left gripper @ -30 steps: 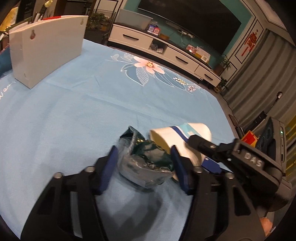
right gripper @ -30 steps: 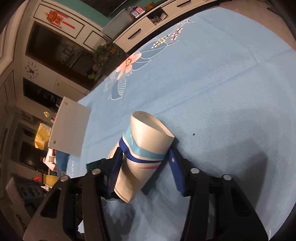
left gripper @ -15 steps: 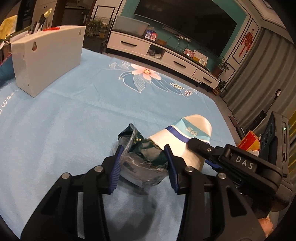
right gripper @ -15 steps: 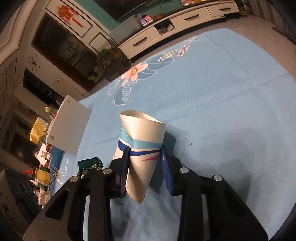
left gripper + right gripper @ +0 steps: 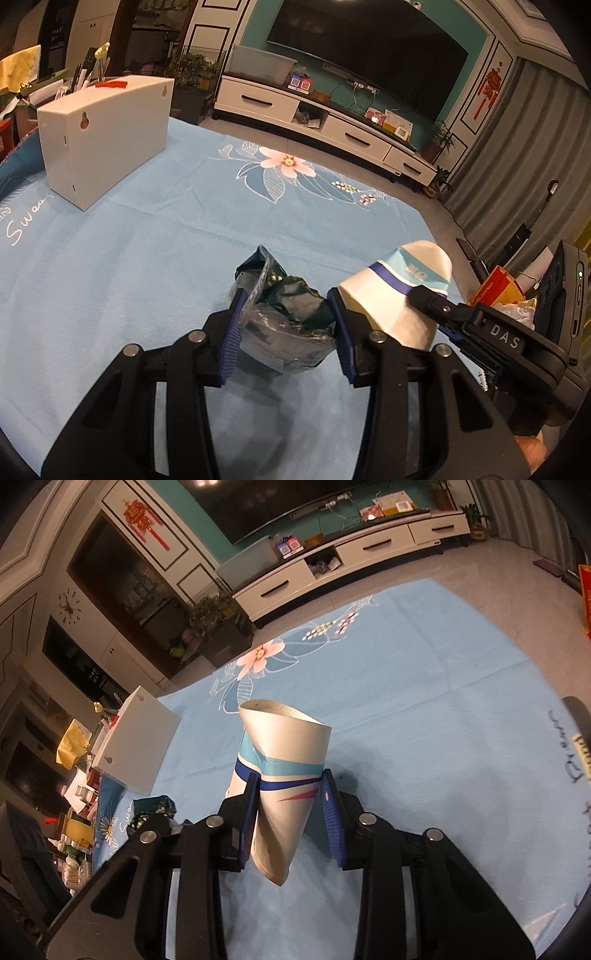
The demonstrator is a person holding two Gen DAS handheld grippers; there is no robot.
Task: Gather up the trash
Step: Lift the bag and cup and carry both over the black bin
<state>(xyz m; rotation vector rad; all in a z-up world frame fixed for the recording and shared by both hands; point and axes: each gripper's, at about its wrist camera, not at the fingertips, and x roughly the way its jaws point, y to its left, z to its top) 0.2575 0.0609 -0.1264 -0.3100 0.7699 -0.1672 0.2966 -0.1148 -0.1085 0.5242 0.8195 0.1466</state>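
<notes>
My left gripper (image 5: pixel 286 325) is shut on a crumpled dark green and clear plastic wrapper (image 5: pixel 284 314), held just above the blue tablecloth (image 5: pixel 147 258). My right gripper (image 5: pixel 290 805) is shut on a squashed white paper cup with blue bands (image 5: pixel 284 771), lifted off the cloth. The cup (image 5: pixel 402 291) and the right gripper's body show at the right of the left wrist view. A corner of the wrapper (image 5: pixel 153 808) shows at the left of the right wrist view.
A white box (image 5: pixel 103 136) stands on the table's far left; it also shows in the right wrist view (image 5: pixel 136 746). Clutter (image 5: pixel 74 827) lies beyond the table's left edge. A red and yellow carton (image 5: pixel 495 288) sits past the right edge. A TV cabinet (image 5: pixel 325 122) stands behind.
Both grippers closed: the left on the wrapper, the right on the cup, squashing it. Both items rose off the cloth and the views tilted up toward the room.
</notes>
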